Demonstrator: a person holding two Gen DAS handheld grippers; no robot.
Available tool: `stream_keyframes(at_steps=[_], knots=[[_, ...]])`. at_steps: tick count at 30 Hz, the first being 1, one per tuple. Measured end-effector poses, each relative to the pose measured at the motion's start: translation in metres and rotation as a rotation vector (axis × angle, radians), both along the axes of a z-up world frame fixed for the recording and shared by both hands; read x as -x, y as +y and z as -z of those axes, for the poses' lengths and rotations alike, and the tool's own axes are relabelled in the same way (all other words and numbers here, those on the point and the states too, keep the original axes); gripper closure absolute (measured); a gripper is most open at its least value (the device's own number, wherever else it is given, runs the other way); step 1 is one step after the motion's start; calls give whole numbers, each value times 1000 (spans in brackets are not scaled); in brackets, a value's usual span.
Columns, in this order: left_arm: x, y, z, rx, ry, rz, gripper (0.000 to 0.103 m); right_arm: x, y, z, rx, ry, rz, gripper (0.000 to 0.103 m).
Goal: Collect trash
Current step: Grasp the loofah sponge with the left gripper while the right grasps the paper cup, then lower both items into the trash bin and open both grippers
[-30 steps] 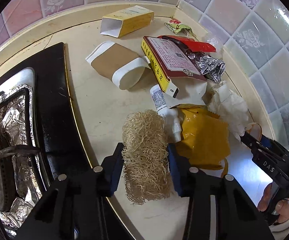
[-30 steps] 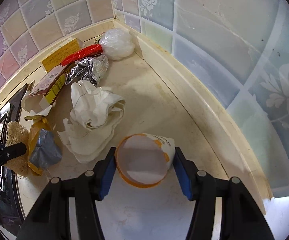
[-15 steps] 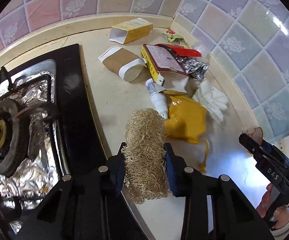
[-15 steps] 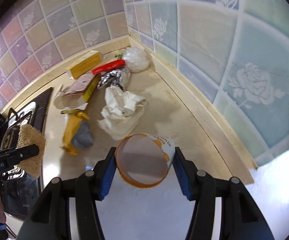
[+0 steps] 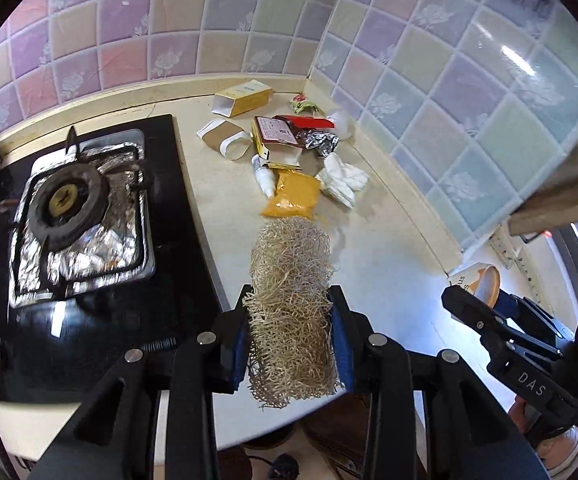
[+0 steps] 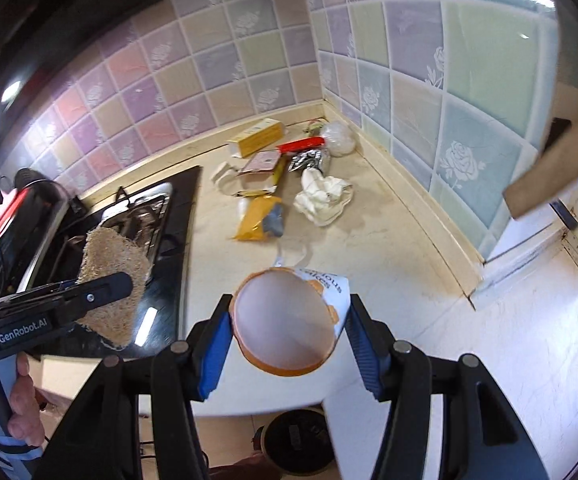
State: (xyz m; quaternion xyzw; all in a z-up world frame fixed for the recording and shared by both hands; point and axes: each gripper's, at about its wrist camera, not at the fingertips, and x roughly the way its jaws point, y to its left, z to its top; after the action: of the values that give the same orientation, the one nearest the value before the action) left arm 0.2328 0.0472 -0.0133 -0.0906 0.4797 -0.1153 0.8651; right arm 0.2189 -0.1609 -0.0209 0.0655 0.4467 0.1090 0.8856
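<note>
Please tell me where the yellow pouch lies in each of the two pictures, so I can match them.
Left wrist view: the yellow pouch lies at centre on the counter, just beyond the loofah pad, left of the white crumpled paper.
Right wrist view: the yellow pouch lies centre-left, again left of that paper.
Shared landmark: the tiled wall corner.
</note>
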Motion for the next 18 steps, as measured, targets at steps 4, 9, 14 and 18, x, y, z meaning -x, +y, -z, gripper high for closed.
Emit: stream_keyframes(at_steps=[4,9,14,18], knots=[[52,-5,-10,10,-27,-29,70,39,3,-10,-25,5,-57,48],[111,-10,-8,9,-18,-60,70,88,8,-11,-21,10,-135,48],[164,-18,7,-20,5,-64,69,127,13,1,-22,38,-186,48],[187,-19,20,-36,36,-59,69,148,17,14,-22,69,-205,48]])
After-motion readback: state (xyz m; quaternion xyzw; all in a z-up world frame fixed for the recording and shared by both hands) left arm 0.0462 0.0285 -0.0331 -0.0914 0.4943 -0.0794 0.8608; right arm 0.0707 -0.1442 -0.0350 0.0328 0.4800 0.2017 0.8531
